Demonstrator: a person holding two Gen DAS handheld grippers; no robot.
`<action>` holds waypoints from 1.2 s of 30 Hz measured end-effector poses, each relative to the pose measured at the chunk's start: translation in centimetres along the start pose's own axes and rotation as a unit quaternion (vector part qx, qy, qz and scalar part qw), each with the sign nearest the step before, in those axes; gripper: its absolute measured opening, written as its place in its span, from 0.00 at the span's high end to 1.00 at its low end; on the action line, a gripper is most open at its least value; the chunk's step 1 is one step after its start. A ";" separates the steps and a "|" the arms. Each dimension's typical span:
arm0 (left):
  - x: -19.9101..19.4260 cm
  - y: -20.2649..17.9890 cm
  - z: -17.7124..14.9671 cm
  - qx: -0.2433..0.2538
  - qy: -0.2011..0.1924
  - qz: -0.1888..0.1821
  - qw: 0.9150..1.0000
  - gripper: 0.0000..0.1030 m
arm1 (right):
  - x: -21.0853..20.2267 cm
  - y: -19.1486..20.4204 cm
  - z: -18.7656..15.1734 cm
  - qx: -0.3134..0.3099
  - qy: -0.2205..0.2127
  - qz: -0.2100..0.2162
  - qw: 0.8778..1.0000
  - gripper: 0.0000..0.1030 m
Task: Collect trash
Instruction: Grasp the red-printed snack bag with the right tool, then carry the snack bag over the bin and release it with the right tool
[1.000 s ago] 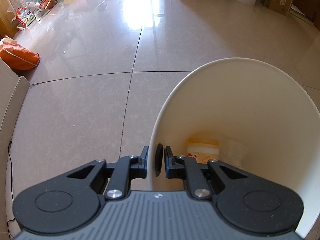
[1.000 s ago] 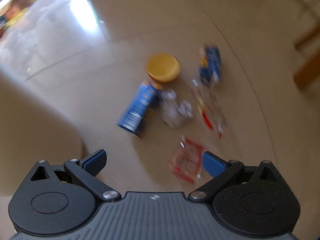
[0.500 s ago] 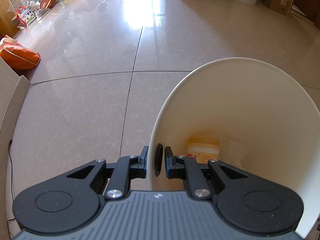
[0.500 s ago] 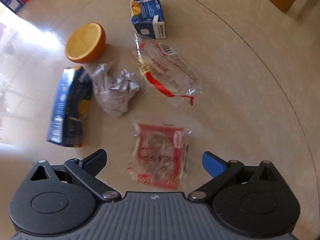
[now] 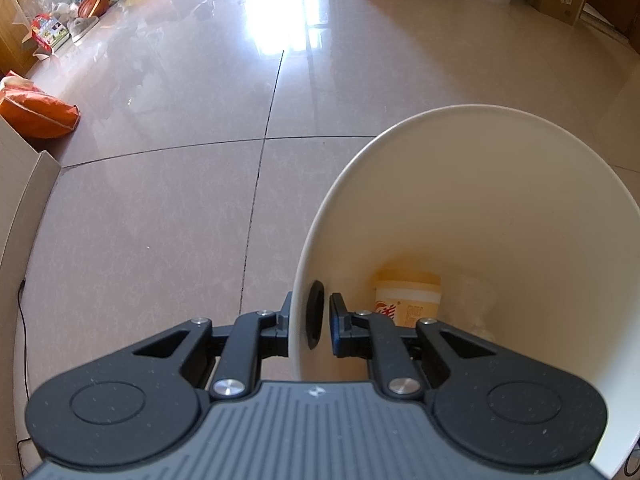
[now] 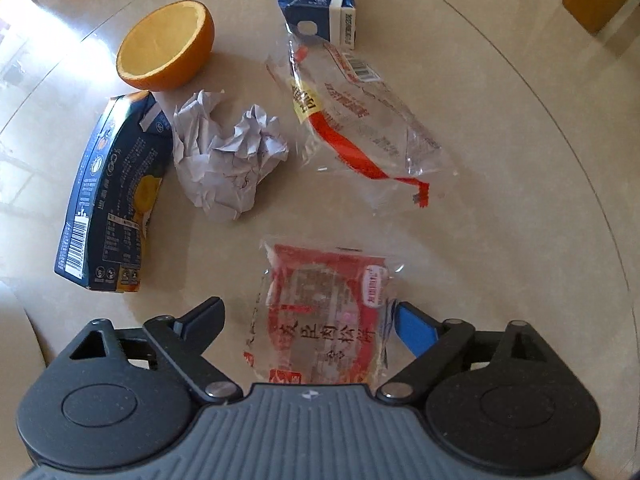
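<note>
1. My right fingers (image 6: 308,320) stand wide, just closing in, either side of the red wrapper (image 6: 320,312) flat on the desk (image 6: 520,200); no grip yet.
2. My left fingers (image 5: 306,320) are pinched on the white bin (image 5: 480,200) wall.
3. Step: picking up the wrapper. Next, I judge: close, lift, carry to the bin.
4. Wrapper: thin, crinkled, red print, clear edges.

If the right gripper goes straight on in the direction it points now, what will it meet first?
Most likely the red snack wrapper, which lies flat on the table between the open fingers of the right gripper, whose jaws have just been closing a little. How far above it the fingertips are is unclear.
</note>
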State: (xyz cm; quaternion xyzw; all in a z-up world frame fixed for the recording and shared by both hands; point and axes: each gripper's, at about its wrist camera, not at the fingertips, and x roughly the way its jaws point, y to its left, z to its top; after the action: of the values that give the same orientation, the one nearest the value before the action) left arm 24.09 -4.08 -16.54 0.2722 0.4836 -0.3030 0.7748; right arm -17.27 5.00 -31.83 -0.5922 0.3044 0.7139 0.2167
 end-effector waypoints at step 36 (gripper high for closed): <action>-0.4 0.1 0.3 -0.007 -0.014 -0.001 1.000 0.88 | -14.7 4.7 -0.8 -0.168 -0.006 0.025 0.985 0.47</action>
State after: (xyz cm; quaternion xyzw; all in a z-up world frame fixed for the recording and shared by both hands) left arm 24.21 -4.08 -16.02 0.2621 0.4750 -0.3037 0.7832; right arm -16.82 1.76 -16.70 -0.6080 0.1935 0.7637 0.0984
